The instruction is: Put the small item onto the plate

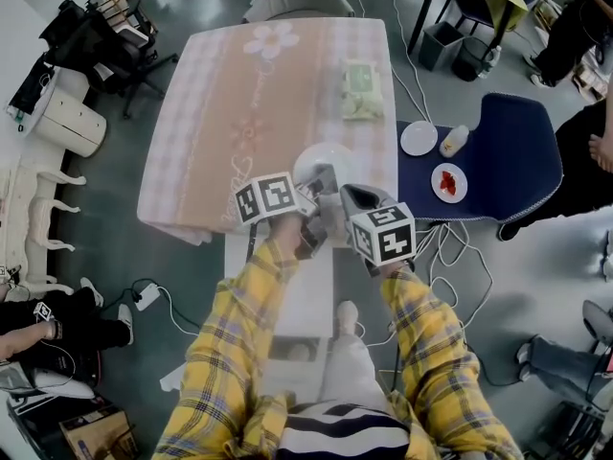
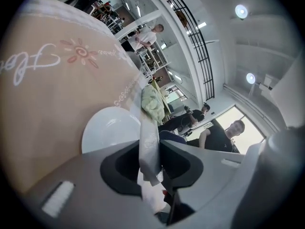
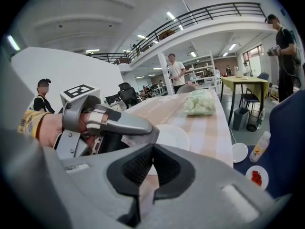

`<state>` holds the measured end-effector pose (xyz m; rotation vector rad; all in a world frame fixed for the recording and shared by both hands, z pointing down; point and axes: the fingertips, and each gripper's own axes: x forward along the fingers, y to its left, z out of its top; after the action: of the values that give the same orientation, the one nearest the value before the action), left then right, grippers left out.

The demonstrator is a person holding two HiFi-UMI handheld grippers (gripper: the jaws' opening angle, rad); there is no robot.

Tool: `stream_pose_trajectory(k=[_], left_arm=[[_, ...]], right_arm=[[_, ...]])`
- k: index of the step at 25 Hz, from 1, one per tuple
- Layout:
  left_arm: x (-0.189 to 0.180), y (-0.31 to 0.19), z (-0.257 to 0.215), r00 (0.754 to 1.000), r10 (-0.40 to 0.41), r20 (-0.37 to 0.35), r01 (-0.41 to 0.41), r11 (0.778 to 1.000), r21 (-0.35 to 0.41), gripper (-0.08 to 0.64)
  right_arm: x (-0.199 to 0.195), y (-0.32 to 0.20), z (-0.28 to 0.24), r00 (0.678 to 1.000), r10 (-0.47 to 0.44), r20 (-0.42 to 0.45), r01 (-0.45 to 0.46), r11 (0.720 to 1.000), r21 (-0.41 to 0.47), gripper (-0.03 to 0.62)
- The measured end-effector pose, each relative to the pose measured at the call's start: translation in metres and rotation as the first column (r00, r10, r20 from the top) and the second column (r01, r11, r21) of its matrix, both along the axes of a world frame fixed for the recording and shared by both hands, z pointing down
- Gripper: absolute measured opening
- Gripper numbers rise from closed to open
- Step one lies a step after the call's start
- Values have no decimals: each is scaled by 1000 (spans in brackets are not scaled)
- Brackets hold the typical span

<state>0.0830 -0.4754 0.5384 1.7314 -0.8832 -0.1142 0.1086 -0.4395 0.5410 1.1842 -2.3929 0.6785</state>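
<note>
A thin whitish packet [image 2: 148,137] stands edge-on between the jaws of my left gripper [image 2: 151,152], which is shut on it. In the head view the left gripper [image 1: 321,182] hovers over the near edge of a white plate [image 1: 324,157] on the pink checked tablecloth [image 1: 239,103]. The plate [image 2: 109,128] lies just beyond the packet, and it holds nothing that I can see. My right gripper [image 3: 154,149] is shut with nothing between its jaws. It sits just right of the left gripper [image 3: 112,123], near the table's front edge [image 1: 352,197].
A green bag [image 1: 362,89] lies at the table's far right. A blue chair [image 1: 508,151] to the right carries two small plates [image 1: 419,138] [image 1: 449,182], one with red food, and a bottle [image 1: 454,140]. Cables run across the floor, and people stand around.
</note>
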Motion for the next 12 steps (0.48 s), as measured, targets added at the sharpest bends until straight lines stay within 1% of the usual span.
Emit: stream_pose_trajectory(k=[3,8,9,11,12], left_arm=[[6,-3,6,997,60,53,-59,998,-22,98],[6,-11,11,984,103,148,-100,995,-26,98],[6,-12,12,983,108,150,-105,994,-31,101],[7,-13,13,985,110,130,-106,993,-42,124],[8,-13,13,987,109,120,-104,994,-44,120]], right_arm=[[1,0,0,1000,1,3,-1,1000,-1,-2],[1,-4,-3,1000,-7,8,7,1000,5,-3],[0,-4,-3,1000,-10,6,10,1000,7,-2],[0,-4,-2,1000,-12,7,12,1000,7,-2],[-1,-4,-1,1000,-12,10,12,1000,6,-2]])
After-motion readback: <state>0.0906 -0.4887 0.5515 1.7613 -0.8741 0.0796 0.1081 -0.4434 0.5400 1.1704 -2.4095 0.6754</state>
